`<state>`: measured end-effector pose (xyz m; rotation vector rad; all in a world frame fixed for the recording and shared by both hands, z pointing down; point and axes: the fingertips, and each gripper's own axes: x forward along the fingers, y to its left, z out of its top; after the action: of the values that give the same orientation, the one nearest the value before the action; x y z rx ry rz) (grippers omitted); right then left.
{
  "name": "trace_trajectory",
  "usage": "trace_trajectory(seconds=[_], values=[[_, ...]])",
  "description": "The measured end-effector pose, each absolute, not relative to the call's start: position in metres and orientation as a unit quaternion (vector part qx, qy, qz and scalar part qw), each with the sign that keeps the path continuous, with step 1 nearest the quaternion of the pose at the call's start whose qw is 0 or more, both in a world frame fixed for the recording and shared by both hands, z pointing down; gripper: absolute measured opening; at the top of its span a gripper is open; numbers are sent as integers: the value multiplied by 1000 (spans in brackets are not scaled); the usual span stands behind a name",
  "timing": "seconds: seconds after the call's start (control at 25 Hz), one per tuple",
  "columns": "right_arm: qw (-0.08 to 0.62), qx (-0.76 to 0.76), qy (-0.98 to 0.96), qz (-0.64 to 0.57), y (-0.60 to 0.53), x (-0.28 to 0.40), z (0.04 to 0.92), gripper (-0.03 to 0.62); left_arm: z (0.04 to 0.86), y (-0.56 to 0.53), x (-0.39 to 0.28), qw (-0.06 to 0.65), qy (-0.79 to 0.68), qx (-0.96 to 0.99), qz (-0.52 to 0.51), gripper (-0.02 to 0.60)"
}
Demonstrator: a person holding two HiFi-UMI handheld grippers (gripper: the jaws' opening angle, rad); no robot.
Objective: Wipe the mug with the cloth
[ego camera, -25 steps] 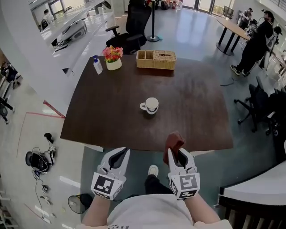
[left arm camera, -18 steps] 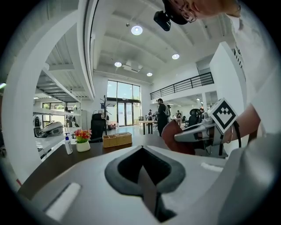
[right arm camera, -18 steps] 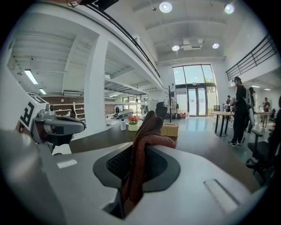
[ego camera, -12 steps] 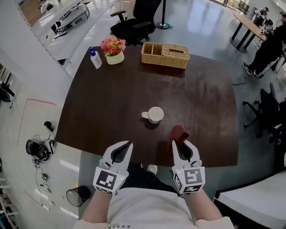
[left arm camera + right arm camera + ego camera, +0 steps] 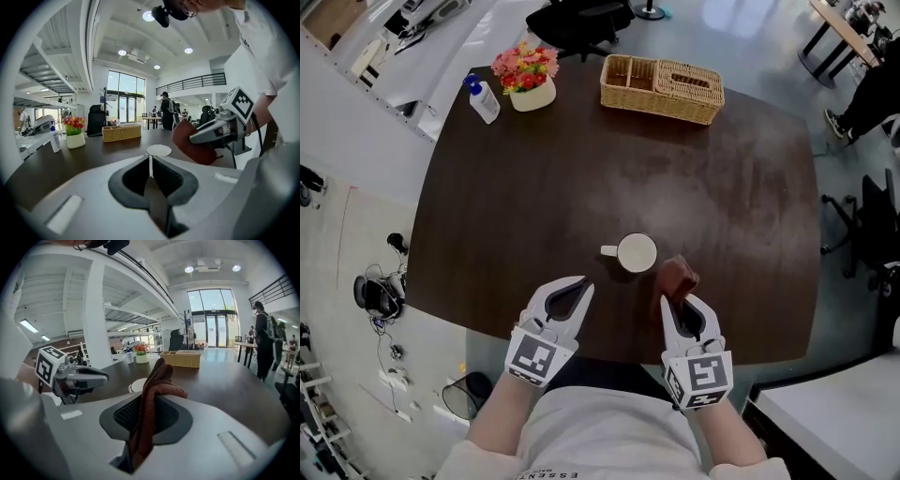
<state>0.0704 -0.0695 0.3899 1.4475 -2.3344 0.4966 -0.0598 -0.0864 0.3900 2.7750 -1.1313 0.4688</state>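
1. The white mug [image 5: 637, 253] stands upright near the middle of the bench [image 5: 525, 206], its handle toward 9 o'clock. Its inside looks plain white.
2. A wicker basket [image 5: 662, 89] sits at the bench's 12 o'clock edge, split into compartments. What lies in them cannot be made out.
3. A white pot [image 5: 532, 95] of red and yellow flowers stands at 11 o'clock, with a pump bottle [image 5: 480, 98] just beside it at its 9 o'clock.
4. The right tongs [image 5: 682, 302] pinch the dark red cloth [image 5: 679, 277], which juts out at the mug's 4 o'clock, just beside it.
5. The left tongs [image 5: 579, 286] are pressed together at the mug's 7 o'clock, over the near edge.
6. The bench is dark brown with rounded corners and dull smears. Glossy grey floor surrounds it, with a black office chair [image 5: 581, 14] at 12 o'clock and cables [image 5: 380, 298] on the floor at 9 o'clock.
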Motion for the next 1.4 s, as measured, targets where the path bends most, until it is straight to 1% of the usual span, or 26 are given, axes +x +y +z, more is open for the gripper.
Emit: trace_trajectory(seconds=[0.04,0.16,0.28,0.36,0.48,0.6,0.8,0.88,1.0,1.4], values=[[180,506,-824,181,-73,68,397,81,398,-96,-60,58,-370,914,157,8],[190,493,-824,204,-79,61,420,80,430,-120,-57,62,-339,920,186,70],[198,473,-829,224,-78,53,441,81,456,-136,-50,34,-295,928,223,143],[205,449,-838,231,-73,43,451,80,465,-143,-44,15,-266,935,232,161],[202,400,-867,219,-65,11,453,81,471,-148,-36,-1,-215,948,233,161],[219,347,-894,179,-59,-19,453,81,474,-149,-28,-17,-166,957,237,161],[225,308,-908,172,-68,-42,458,81,473,-153,-17,-38,-116,965,232,161],[224,310,-906,181,-75,-43,461,81,474,-152,-16,-40,-99,967,233,153],[222,327,-896,203,-84,-34,467,81,479,-148,-16,-44,-75,966,243,88],[213,372,-863,268,-96,10,483,84,480,-139,-12,-28,-44,970,238,78]])
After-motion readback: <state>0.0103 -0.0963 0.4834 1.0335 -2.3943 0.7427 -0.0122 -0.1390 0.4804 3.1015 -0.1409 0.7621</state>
